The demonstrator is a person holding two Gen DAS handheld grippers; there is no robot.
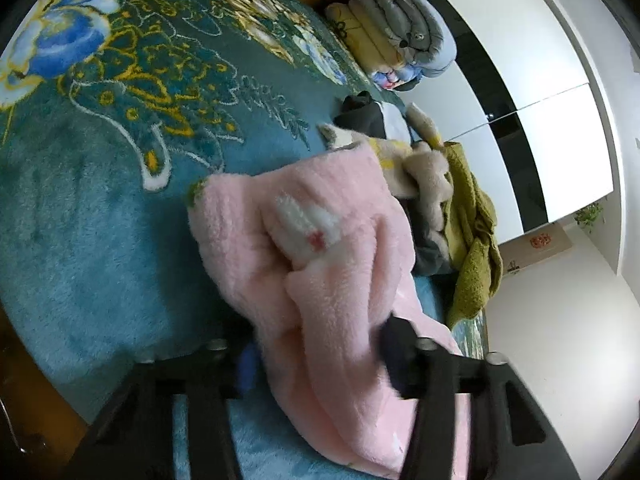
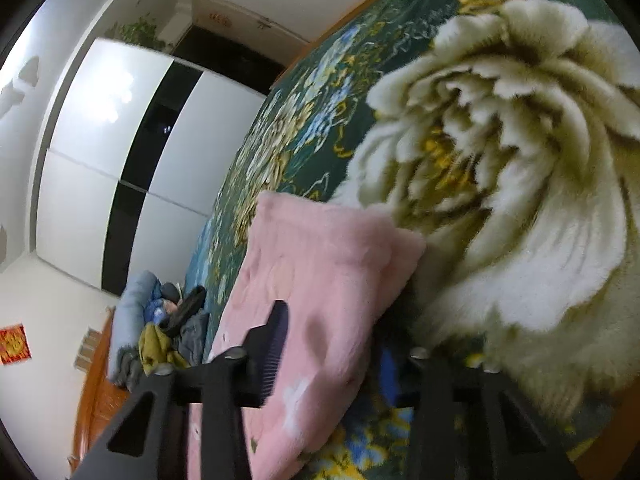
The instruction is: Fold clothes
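A plush teal blanket with blue and gold flowers (image 1: 100, 184) covers the bed. On it lies the fluffy pink fleece garment (image 1: 320, 264), bunched into soft folds, a white rabbit patch on top. The left gripper (image 1: 320, 356) is clenched on its near edge, black fingers on either side of the fleece. Beyond it sits a heap of cream, grey and olive knitted clothes (image 1: 452, 208). In the right wrist view, the right gripper (image 2: 340, 344) grasps the same garment's flat pink corner, beside a large cream woven bloom (image 2: 520, 168).
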